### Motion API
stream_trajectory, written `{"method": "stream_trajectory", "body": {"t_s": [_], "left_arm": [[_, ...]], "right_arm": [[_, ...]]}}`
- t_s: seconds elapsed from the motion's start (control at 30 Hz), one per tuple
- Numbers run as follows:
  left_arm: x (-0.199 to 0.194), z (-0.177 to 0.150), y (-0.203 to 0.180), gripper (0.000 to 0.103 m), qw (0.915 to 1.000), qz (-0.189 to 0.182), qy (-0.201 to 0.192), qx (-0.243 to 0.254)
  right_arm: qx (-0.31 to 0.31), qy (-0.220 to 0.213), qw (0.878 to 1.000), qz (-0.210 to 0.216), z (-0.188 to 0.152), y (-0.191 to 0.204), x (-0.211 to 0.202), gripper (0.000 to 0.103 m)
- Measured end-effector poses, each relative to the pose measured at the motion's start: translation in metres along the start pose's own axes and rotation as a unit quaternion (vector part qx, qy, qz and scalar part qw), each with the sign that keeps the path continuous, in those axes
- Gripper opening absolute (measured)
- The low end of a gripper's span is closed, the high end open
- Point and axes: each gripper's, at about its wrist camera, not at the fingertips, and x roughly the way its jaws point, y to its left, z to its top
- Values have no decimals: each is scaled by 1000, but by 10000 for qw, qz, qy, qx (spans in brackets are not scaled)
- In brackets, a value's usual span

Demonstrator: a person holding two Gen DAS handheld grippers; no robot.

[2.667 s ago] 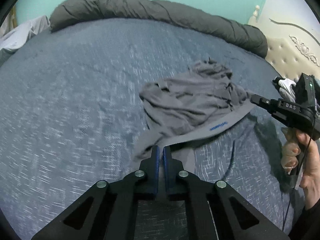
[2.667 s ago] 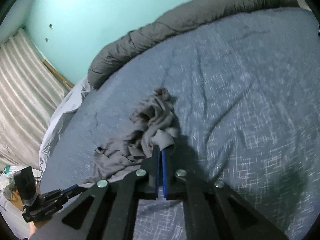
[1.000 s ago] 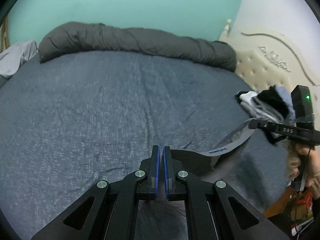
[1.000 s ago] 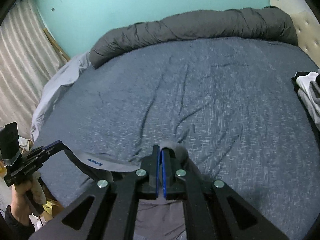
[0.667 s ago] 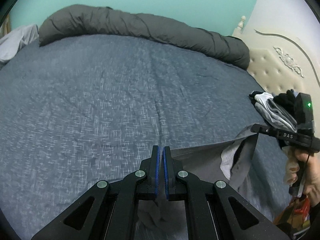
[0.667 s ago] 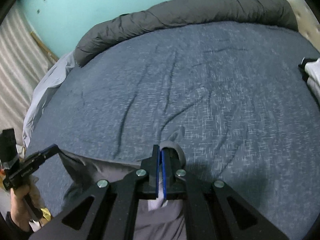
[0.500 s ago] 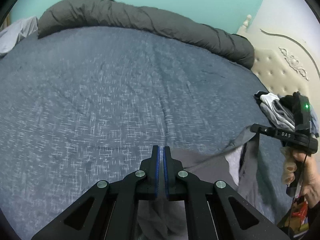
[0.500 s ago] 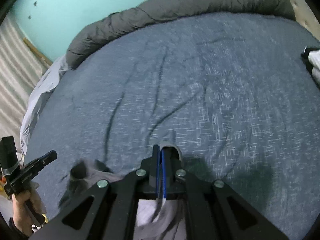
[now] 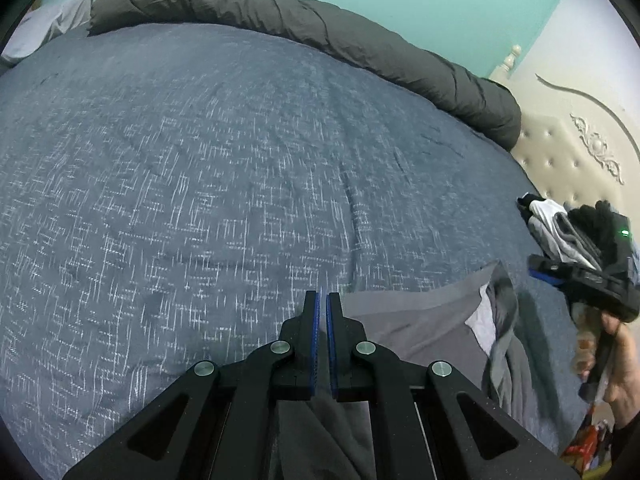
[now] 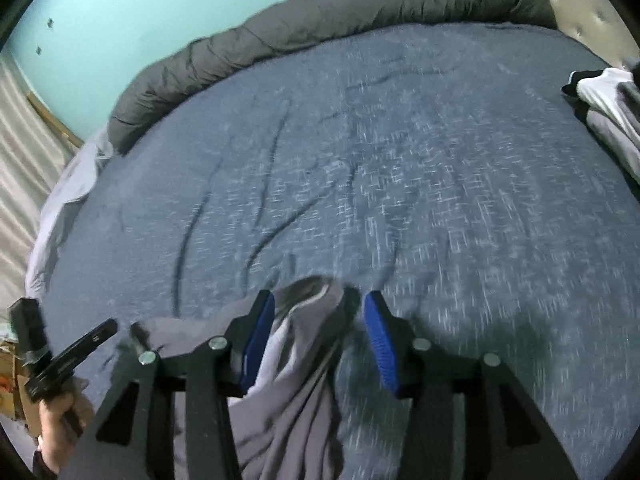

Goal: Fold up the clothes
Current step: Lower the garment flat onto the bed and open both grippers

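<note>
The right gripper (image 10: 320,312) has its two blue-padded fingers spread wide, with nothing clamped between them. A crumpled fold of the grey garment (image 10: 292,360) lies loose in the gap, close against the left pad (image 10: 256,340), while the right pad stands clear over the bedcover.

The left gripper (image 9: 322,304) has its blue pads pressed nearly together. The garment's edge runs right up to and under its tips, but whether cloth is actually pinched there cannot be told.

The garment lies at the near edge of the bed, spread flat between the two grippers, with its right end bunched and twisted and a paler inner layer showing there. At the edges of each view, a hand (image 9: 624,364) holds the other gripper by its handle.

The bed is covered by a blue-grey bedcover (image 9: 200,160) with fine white flecks and a few creases. A rolled dark grey duvet (image 9: 320,28) lies along its far side, against a turquoise wall. To the right, near a cream padded headboard (image 9: 568,160), sits a small pile of clothes (image 9: 560,232) in white, grey and black.
</note>
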Motion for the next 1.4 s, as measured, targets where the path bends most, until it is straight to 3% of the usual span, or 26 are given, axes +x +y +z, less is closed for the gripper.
{"method": "stream_trajectory", "body": {"t_s": [0.17,0.33,0.6,0.73,0.97,1.03,1.1,1.2,1.4], "left_arm": [[-11,-9,6,4,10000,18,-49,-82],[-25,-19,12,4,9999,98,-70,-93],[-39,-24,27,5,9995,243,-116,-173],[-43,-22,33,23,9992,283,-181,-232],[-43,-20,38,24,9991,239,-195,-294],[-43,-19,38,24,9991,228,-198,-296],[-44,-20,39,24,9991,229,-202,-293],[-44,-20,40,24,9990,231,-206,-321],[-43,-21,39,24,9990,203,-204,-334]], "right_arm": [[-366,239,9989,150,-40,22,-13,48],[-927,541,9941,123,-74,59,2,48],[-1194,856,9890,151,-102,98,34,48],[-1329,917,9868,78,-109,111,44,48],[-1708,1008,9801,-36,-120,125,58,48],[-1800,1016,9784,-67,-123,127,60,38],[-1835,974,9781,-93,-123,127,59,20],[-1869,896,9782,-127,-123,126,55,7],[-1746,578,9828,-140,-114,110,27,4]]}}
